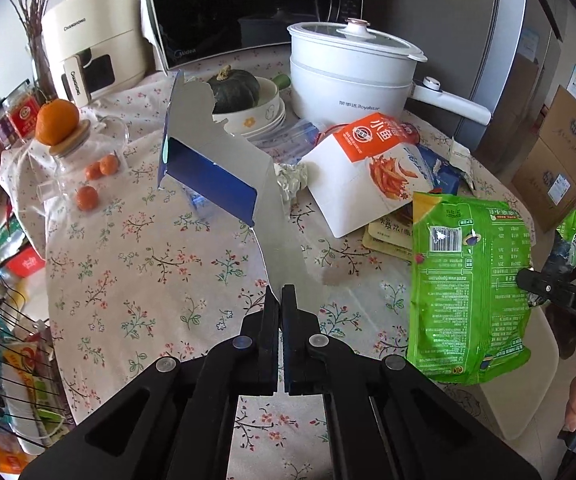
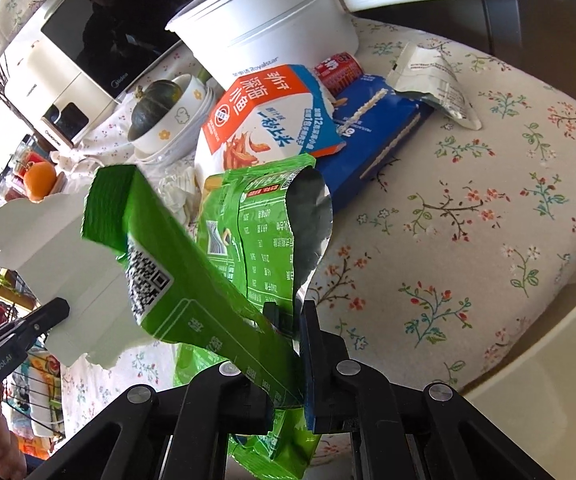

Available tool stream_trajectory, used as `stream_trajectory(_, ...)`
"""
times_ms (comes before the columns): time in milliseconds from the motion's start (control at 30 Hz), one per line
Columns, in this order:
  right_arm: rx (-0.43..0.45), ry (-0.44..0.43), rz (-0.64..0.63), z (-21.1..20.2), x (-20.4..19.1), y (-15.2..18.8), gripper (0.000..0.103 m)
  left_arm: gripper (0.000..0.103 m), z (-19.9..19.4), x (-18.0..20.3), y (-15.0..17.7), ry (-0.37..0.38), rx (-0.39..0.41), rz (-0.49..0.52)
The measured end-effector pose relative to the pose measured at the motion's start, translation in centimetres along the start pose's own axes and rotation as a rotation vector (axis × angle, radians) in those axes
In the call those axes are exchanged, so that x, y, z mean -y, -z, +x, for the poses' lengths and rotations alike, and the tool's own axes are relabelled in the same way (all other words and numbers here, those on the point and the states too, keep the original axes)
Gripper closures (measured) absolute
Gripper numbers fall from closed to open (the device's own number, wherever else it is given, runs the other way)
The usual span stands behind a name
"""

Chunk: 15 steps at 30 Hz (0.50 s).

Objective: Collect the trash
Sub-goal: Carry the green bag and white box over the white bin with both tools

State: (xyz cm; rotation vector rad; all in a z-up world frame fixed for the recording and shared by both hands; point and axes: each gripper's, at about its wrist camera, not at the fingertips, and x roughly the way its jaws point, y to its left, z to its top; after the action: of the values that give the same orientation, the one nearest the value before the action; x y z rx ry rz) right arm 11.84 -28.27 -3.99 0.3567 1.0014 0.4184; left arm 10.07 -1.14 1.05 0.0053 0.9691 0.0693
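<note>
Left claw: the left claw is closed on the torn flap of a flattened cardboard carton, blue outside and grey-white inside, which it holds tilted above the counter.
Right claw: the right claw is pinched on a crumpled green foil snack bag with a silver lining; the bag hangs from it off the near right edge of the counter. In this view a green printed cardboard strip with a QR code also runs down into the jaws.
Counter: a round counter under a white floral cloth.
Remaining trash: a white and orange fish-snack packet lies right of centre, on top of a blue packet; a small crumpled foil ball sits just left of it, and a torn white sachet lies further right.
Far side: a white electric pot with a lid and long handle, a dark green squash in a stack of white bowls, a black microwave.
Left side: an orange on a glass jar's lid.
</note>
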Motion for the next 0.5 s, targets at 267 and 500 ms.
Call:
stream_trajectory(267, -0.025, 0.056, -0.052, -3.1, 3.5, 0.9, 0.095, 0.103, -1.9, 0.0, 0.0, 0.021, 0.046, 0.008)
stream_trajectory(500, -0.021, 0.114, -0.007, -6.1, 8.2, 2.5, 0.095, 0.103, -4.9, 1.6, -0.6, 0.124, 0.091, 0.038)
